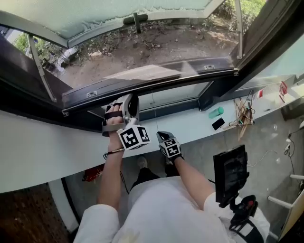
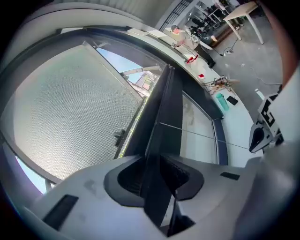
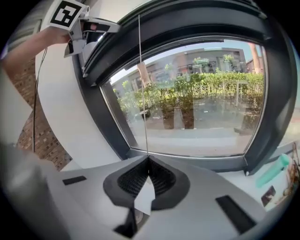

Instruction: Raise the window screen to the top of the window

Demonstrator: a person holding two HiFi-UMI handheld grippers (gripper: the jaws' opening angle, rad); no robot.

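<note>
The grey mesh window screen (image 2: 70,108) fills the left of the left gripper view, with a small dark handle (image 2: 120,136) on it; in the head view the screen (image 1: 95,14) lies along the top. My left gripper (image 1: 131,100) is up at the dark window frame bar (image 1: 152,85). Its jaws (image 2: 157,173) are shut on that bar's edge (image 2: 164,122). A thin cord (image 3: 142,84) hangs straight down in front of the lower glass. My right gripper (image 3: 148,161) is shut on the cord, just below the sill (image 1: 166,137).
A white sill (image 1: 42,147) runs under the window. On it to the right lie a teal bottle (image 1: 216,112), a black phone (image 1: 218,123) and a tangle of sticks and cables (image 1: 243,114). A black tablet on a mount (image 1: 230,173) hangs at the person's right.
</note>
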